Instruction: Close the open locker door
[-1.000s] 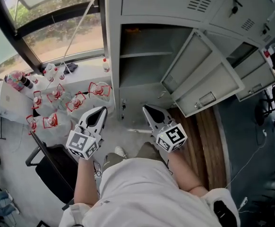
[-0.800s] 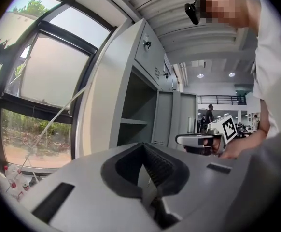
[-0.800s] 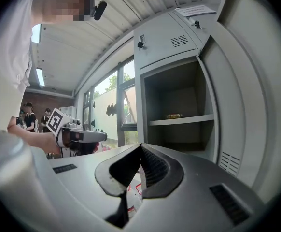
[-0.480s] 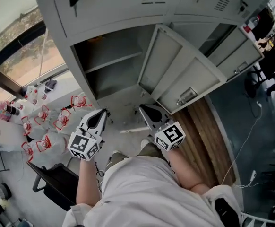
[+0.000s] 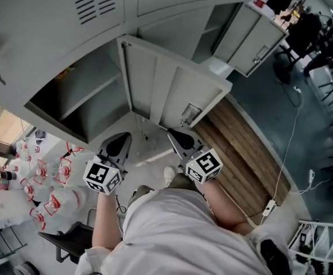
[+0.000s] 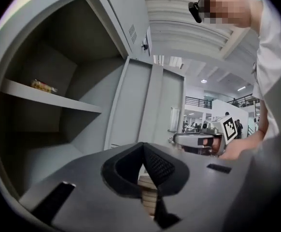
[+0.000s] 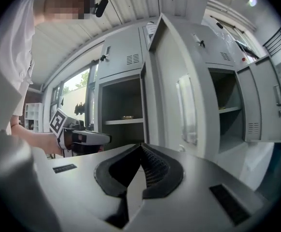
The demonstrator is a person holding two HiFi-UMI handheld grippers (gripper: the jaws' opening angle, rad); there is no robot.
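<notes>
The grey locker's open door (image 5: 172, 90) swings out toward me, its latch handle (image 5: 189, 114) on the outer face. The open compartment (image 5: 78, 105) has one shelf with a small orange thing (image 5: 69, 70) on it. My left gripper (image 5: 121, 137) is shut and empty, low in front of the compartment's bottom edge. My right gripper (image 5: 172, 133) is also shut and empty, just short of the door's lower edge and apart from it. The left gripper view shows the door's inner face (image 6: 150, 105). The right gripper view shows its outer face (image 7: 179, 81).
A second locker door (image 5: 252, 39) stands open farther right. A strip of wood flooring (image 5: 241, 148) runs under the door. Several red-labelled bottles (image 5: 46, 182) crowd the floor at left, with a black chair (image 5: 69, 242) behind. A cable and power strip (image 5: 268, 206) lie at right.
The head view has swung round, so the locker now sits at left and the open door is straight ahead of both grippers. Both grippers stay shut, side by side.
</notes>
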